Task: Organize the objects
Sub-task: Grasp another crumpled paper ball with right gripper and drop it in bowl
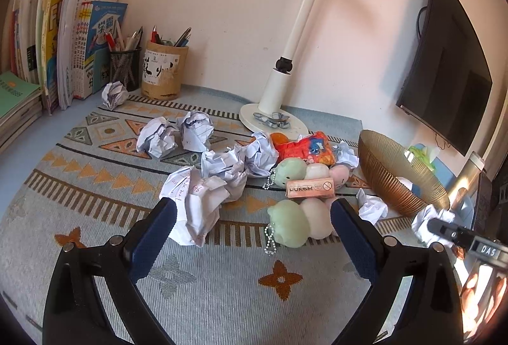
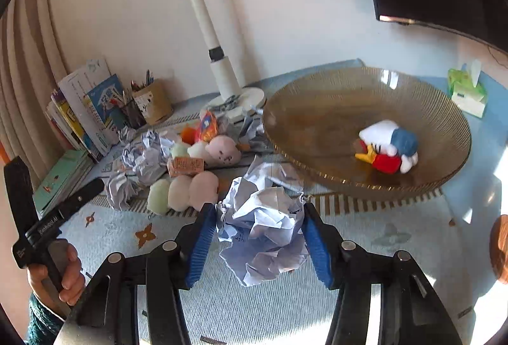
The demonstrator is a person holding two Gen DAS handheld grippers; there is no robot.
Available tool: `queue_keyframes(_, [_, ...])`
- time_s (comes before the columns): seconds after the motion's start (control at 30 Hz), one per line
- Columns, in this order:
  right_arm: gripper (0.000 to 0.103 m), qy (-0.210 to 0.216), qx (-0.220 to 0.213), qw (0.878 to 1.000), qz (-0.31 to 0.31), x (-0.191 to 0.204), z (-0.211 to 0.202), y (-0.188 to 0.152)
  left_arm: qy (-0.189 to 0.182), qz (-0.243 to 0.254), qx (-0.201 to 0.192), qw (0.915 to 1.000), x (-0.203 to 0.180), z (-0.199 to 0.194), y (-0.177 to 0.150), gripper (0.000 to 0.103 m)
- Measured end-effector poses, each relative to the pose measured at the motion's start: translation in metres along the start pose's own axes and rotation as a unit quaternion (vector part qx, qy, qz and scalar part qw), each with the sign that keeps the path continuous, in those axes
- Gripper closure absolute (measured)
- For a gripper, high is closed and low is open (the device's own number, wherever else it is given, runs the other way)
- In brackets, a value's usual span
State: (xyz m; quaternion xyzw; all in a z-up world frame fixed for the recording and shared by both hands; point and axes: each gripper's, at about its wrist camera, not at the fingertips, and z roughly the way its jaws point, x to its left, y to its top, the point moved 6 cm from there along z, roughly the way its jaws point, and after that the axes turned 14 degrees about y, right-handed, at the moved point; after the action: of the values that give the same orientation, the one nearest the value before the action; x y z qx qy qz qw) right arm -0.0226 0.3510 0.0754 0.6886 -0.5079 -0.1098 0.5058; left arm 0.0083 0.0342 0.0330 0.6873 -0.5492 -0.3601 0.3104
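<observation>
While the right claw [image 2: 257,237] pinches a crumpled paper ball [image 2: 263,227] above the desk, the glass bowl [image 2: 317,110] lies just ahead and to its right, and the left claw [image 1: 252,224] hangs spread, empty, above the scattered toys.

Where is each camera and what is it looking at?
Left wrist: sits on the open left gripper, looks across the patterned mat at paper balls, squishy toys and the lamp; its dark fingers show.
Right wrist: sits on the right gripper, looks at the crumpled paper it grips and the bowl beyond; its blue fingers and the person's left hand show.
Shared: lamp, bowl, squishy toys, books.
</observation>
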Motion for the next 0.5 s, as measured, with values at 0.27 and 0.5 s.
queue_keyframes(0.27, [0.006, -0.117, -0.076, 0.988, 0.065, -0.077, -0.014, 0.058, -0.025, -0.020, 0.001, 0.9995, 0.004, 0.005, -0.006, 0.006])
queue_keyframes(0.5, [0.006, -0.076, -0.055, 0.994, 0.059, -0.041, -0.012, 0.012, -0.033, -0.043, 0.006, 0.9985, 0.011, 0.008, -0.006, 0.005])
